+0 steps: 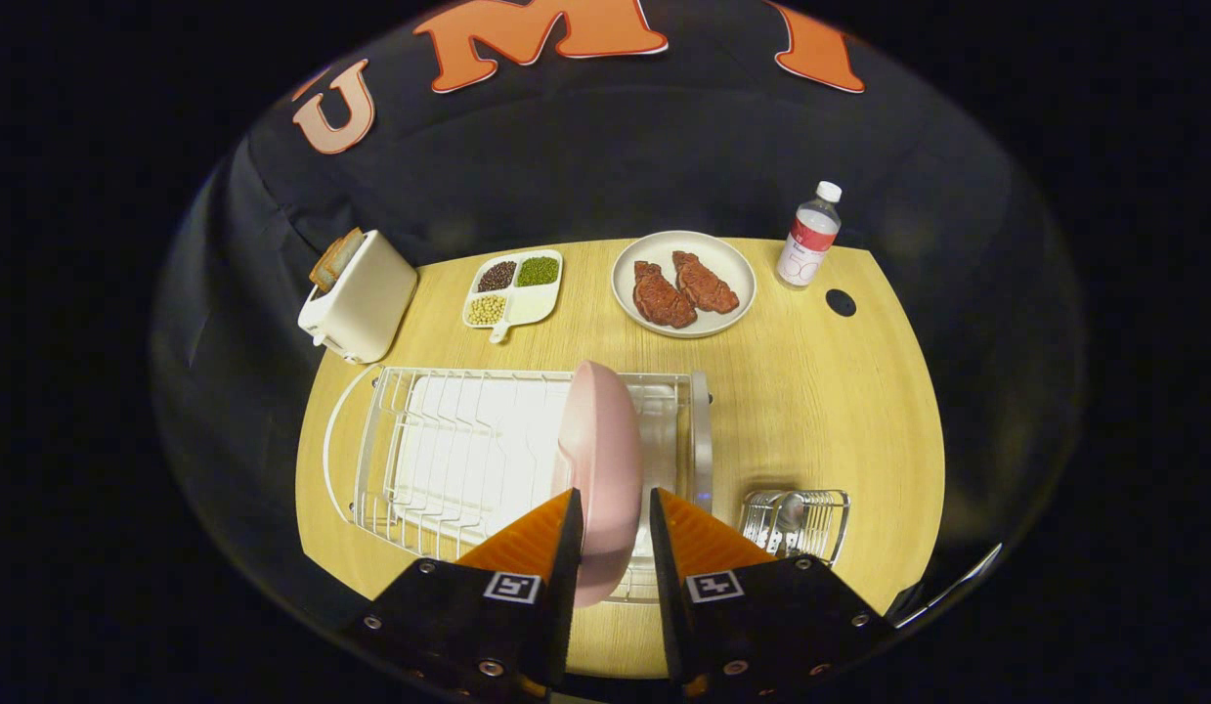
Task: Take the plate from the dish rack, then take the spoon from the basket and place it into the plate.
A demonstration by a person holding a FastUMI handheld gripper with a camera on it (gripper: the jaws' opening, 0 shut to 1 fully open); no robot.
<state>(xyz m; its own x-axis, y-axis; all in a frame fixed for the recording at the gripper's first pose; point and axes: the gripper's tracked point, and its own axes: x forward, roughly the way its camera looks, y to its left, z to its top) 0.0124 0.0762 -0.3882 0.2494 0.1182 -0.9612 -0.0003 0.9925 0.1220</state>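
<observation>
A pink plate (600, 440) stands on edge at the right end of the white wire dish rack (439, 460). Its near rim sits between my gripper's (613, 518) fingertips, and both fingers press on its two faces, so the gripper is shut on it. The plate's lower edge is hidden behind the fingers. To the right of the rack, just beyond my right finger, is a small wire basket (822, 508) with a metal spoon (789, 510) lying in it.
On the wooden table (840, 391) beyond the rack are a white toaster (361, 298) with bread, a divided dish of beans (515, 286), a plate with two meat pieces (683, 284) and a water bottle (810, 237). Bare tabletop lies right of the rack.
</observation>
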